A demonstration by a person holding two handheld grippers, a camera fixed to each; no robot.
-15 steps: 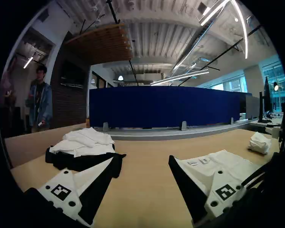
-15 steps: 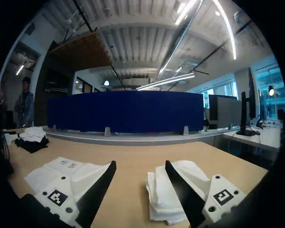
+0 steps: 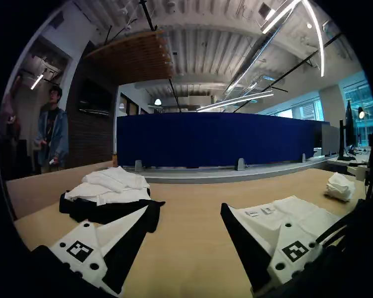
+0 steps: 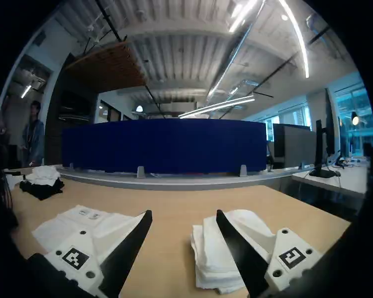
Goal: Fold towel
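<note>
Left gripper (image 3: 185, 226): jaws wide open, empty, over the bare wood tabletop (image 3: 196, 258). Right gripper (image 4: 182, 238): also wide open, gripping nothing. Flat white terry towel (image 4: 79, 221) lies spread out, left of the folded stack (image 4: 211, 251) toward the tabletop's right edge.

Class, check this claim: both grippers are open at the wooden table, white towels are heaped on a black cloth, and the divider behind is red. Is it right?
Not quite: the divider is blue, not red, as the right gripper view shows. The rest holds: the left gripper and right gripper are open at the wooden table, and white towels are heaped on a black cloth.
</note>
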